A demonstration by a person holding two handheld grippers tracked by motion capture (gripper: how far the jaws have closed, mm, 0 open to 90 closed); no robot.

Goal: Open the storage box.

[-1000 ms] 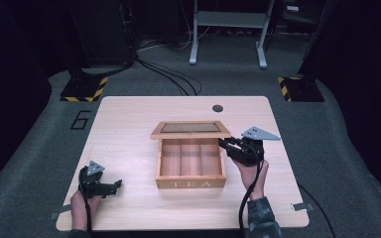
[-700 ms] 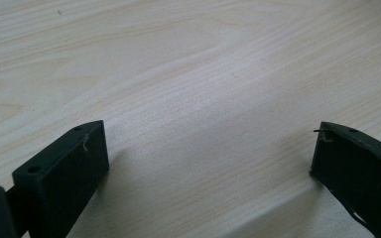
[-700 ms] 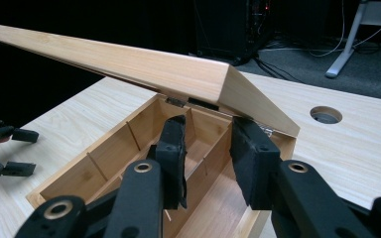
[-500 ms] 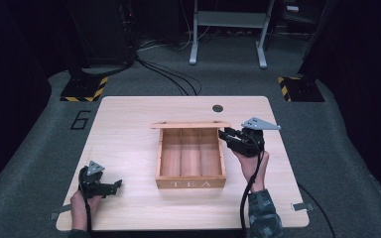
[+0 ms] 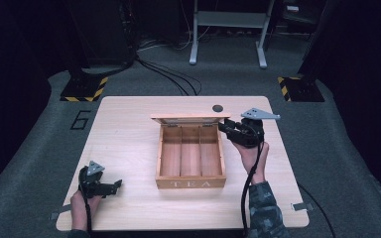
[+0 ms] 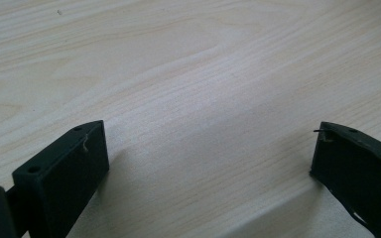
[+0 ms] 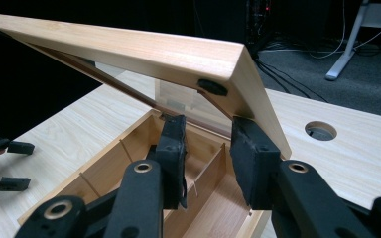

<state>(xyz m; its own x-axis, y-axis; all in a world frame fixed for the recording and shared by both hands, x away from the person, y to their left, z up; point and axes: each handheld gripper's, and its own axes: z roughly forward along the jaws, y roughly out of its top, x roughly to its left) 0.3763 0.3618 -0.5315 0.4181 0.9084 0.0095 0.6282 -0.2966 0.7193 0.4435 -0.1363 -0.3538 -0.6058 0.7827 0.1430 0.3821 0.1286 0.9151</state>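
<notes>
High view first: at the lower left of the frame I see my left gripper [image 5: 113,186] low over the table [image 5: 129,129], its jaws spread with nothing between them, and the left gripper view confirms it, bare pale wood showing across the wide gap while both jaws are cut off by the bottom edge. At the middle of the frame sits the wooden tea box [image 5: 191,157], lettered TEA on its near face, three compartments visible inside. Its lid [image 5: 190,118] is raised and seen almost edge-on from above, so I cannot make out its glass pane there. Right of the box, my right gripper [image 5: 224,127] sits at the lid's right end; my hand [image 5: 253,153] and camouflage sleeve [image 5: 264,210] trail to the bottom edge. In the right gripper view the jaws are nearly closed on the lid's side rail [image 7: 213,106], the rail's lower part hidden behind the pads. A round hole [image 5: 217,107] marks the table beyond.
</notes>
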